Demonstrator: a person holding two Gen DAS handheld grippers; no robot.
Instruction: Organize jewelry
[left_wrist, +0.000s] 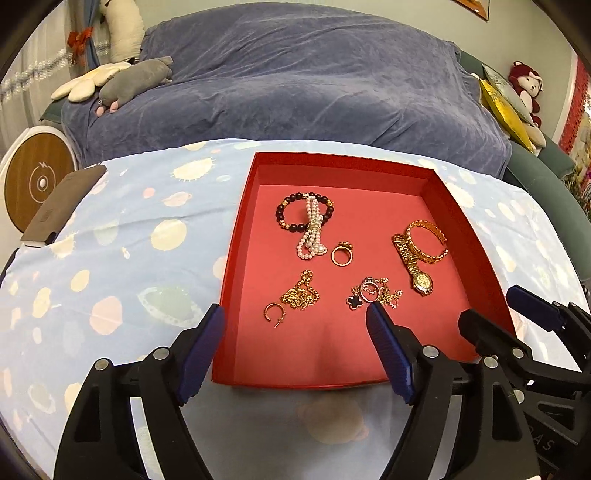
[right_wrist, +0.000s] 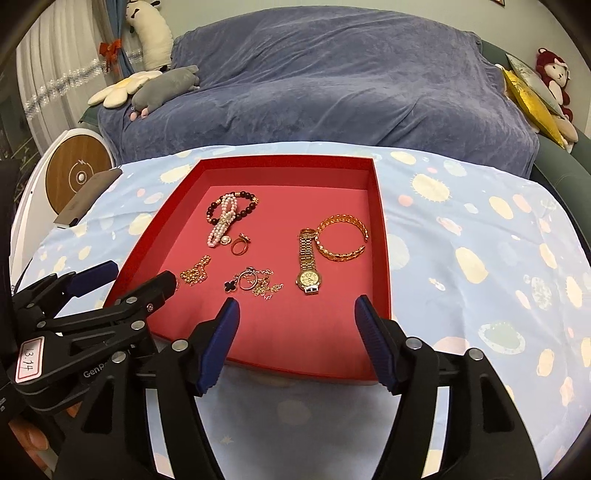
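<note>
Gold chain (right_wrist: 194, 275) partly behind the left hand-held gripper (right_wrist: 142, 281)

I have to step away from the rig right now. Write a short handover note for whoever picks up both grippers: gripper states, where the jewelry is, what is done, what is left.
Left gripper: jaws open, empty, above the near edge of the red box.
Right gripper: jaws open, empty, also over the box's near edge.
All in the box: dark bead bracelet with the pearl strand across it, gold ring, gold chain, hoop earring, clover pendant necklace, gold watch, gold bangle.
Done: every visible piece is in the box; none lies on the cloth.
Left: possibly separating overlapping pieces.
</note>
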